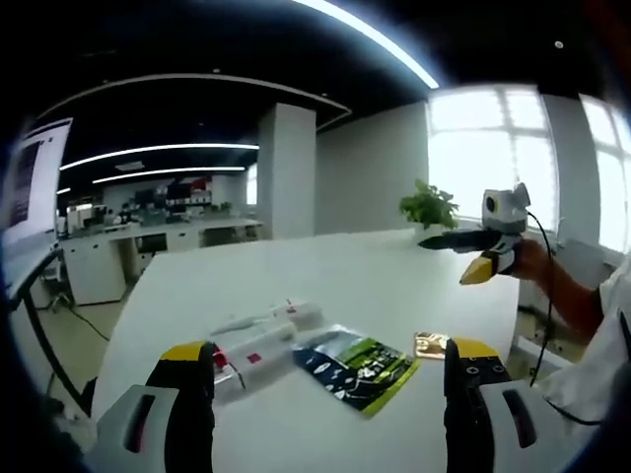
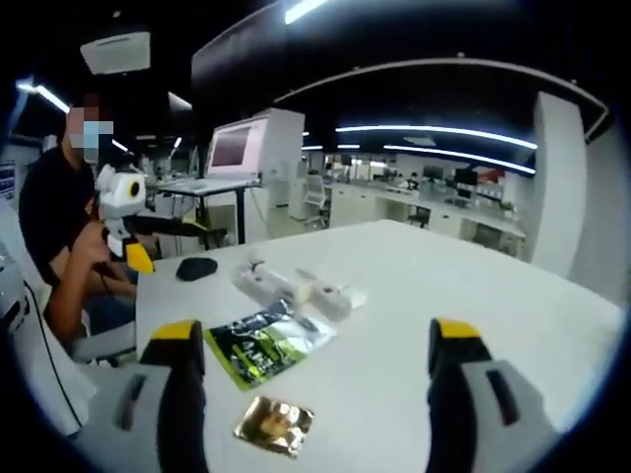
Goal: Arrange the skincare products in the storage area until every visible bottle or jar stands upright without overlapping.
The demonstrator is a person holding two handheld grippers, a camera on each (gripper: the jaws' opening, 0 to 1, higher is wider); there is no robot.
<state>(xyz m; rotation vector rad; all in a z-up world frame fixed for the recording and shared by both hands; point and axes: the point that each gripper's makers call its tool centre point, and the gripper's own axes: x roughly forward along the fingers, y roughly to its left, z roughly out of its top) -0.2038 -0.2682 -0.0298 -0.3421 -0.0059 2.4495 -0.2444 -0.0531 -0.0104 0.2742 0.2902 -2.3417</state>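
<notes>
Two white tubes lie flat side by side on the white table; they also appear as white tubes in the right gripper view. Beside them lie a dark green sachet and a small gold sachet. The right gripper view has the green sachet and gold sachet closest to it. My left gripper is open just short of the tubes, holding nothing. My right gripper is open above the sachets, also holding nothing.
A potted plant stands at the table's far edge. A black mouse rests near the table corner, with a monitor on a stand behind it. A person sits at the table, holding the left gripper; a hand holds the right gripper.
</notes>
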